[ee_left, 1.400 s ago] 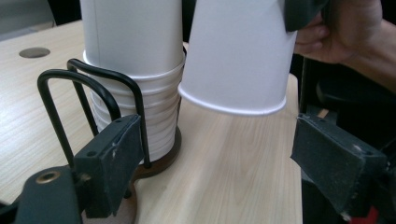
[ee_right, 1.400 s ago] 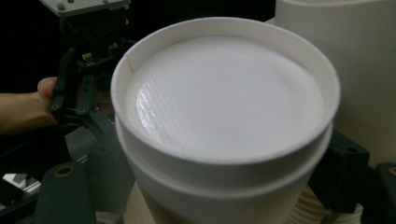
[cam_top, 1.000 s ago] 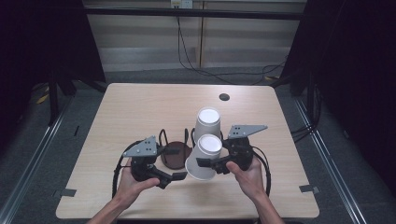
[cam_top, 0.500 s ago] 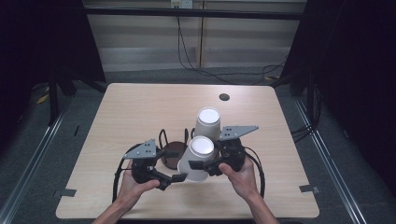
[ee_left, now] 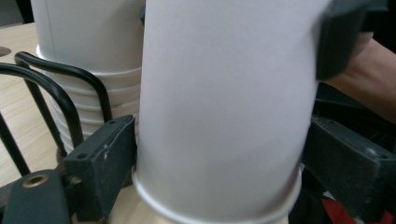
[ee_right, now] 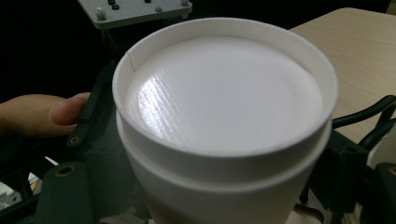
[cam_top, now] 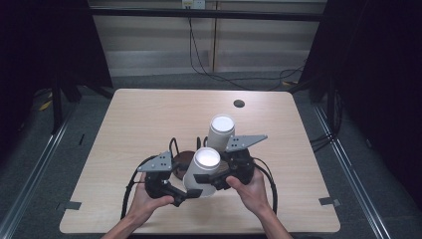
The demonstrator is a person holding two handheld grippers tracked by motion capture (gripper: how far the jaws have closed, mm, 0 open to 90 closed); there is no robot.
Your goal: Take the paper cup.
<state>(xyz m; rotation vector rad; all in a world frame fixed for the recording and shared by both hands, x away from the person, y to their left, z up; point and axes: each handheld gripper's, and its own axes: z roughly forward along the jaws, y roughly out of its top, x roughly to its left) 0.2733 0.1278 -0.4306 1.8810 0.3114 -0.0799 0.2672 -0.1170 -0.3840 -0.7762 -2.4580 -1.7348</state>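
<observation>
So the table [cam_top: 149, 119] is the big thing here, light wood, and both claws sit over its near half with a white paper cup [cam_top: 201, 171] between them, upside down so its flat bottom faces up. Just behind the right claw [cam_top: 211, 180] is a second stack of white cups [cam_top: 220, 132], also bottom-up, and the left claw's view shows it's really several cups nested, rims layered one over another [ee_left: 98, 100], sitting inside black wire loops [ee_left: 70, 93] of some holder. In that same view the near cup [ee_left: 224, 112] stands between the left claw's [cam_top: 186, 193] jaws: they've just been opening, one jaw sits right at the cup's rim on the one side, the other is close on the far side, and I can't tell whether they still press. The right claw's view looks down on the cup bottom [ee_right: 224, 100] and shows something the others don't: a second rim ringing it just below, so it looks like two cups nested. The right claw's jaws flank the cup up near its top, seemingly gripping it. There's a brown round thing [cam_top: 181, 158] just behind the left claw, too hidden to make out.
</observation>
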